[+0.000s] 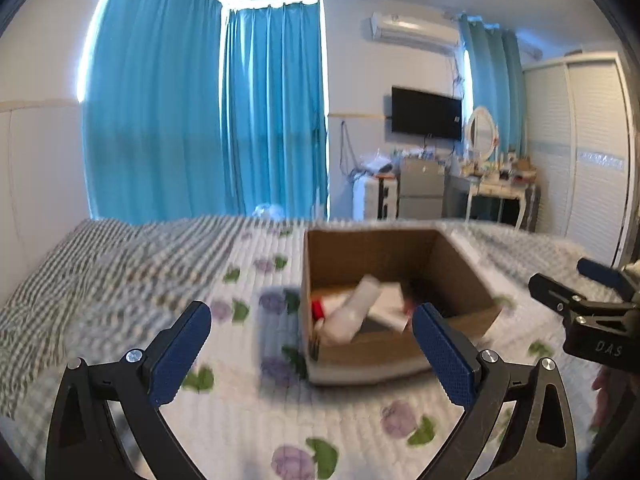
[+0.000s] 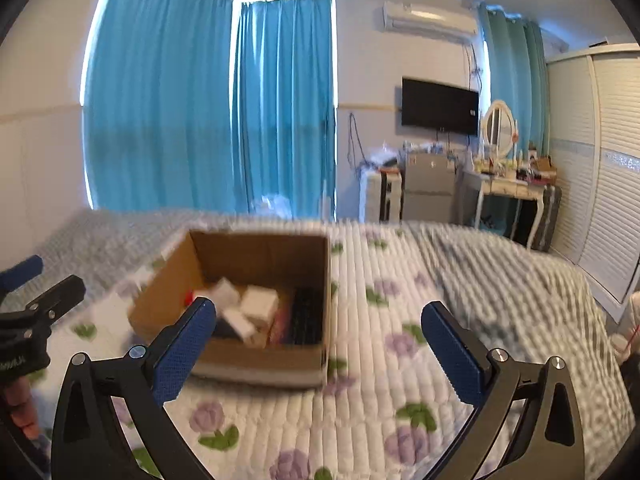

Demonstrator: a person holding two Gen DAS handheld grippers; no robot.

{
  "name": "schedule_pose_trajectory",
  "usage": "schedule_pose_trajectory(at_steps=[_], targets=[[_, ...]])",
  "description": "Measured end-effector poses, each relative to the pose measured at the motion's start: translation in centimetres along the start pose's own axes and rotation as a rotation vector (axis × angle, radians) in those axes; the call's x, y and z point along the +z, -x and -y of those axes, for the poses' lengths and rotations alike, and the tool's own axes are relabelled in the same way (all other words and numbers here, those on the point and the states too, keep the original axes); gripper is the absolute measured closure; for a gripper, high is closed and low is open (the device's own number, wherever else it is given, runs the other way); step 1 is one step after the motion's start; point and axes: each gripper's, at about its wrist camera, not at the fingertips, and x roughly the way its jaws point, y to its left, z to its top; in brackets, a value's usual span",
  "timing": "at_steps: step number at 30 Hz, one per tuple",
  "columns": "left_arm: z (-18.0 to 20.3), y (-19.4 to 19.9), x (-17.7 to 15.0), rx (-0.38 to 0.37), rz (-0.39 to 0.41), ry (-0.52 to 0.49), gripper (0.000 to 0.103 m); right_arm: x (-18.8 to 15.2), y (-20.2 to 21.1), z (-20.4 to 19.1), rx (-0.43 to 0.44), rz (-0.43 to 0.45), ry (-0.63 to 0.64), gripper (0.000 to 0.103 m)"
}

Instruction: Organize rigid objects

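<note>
One box (image 1: 394, 308) on the bed (image 1: 240, 420), two claws.
Left claw (image 1: 312, 354) and right claw (image 2: 320, 356) both stand wide apart, empty.

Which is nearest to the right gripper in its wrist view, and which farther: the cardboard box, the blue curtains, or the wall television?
1. Cardboard box, on the bed just ahead-left of the right gripper.
2. Blue curtains, behind the bed, left.
3. Television, far wall, right.
</note>
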Motion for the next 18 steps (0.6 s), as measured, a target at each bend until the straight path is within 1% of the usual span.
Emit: schedule_pose_trajectory(at_steps=[2,4,6,9,18], targets=[[0.1,-0.7,-0.7,0.017,-0.031,-0.018,0.000,-1.5,-1.0,-0.7,-0.010,-0.035,0.033,0.000],[0.0,-0.8,-0.6,0.015,-0.037,-0.008,0.000,-2.0,-1.3,-1.0,-0.014,-0.052,0.052,0.000],[-0.3,-0.6,-0.5,0.027,-0.016,0.013,0.000,-1.9,-1.1,-1.1,-0.013,-0.033,0.048,0.000],[-0.5,-0.4,-0.6,0.034,-0.007,0.022,0.000,-1.8,-0.6,-0.8,-0.025,-0.008,0.037,0.000],[0.2,0.3,-0.8,0.040,0.045,-0.018,0.000,-1.7,0.1,-0.4,-0.046,-0.004,0.022,0.000]])
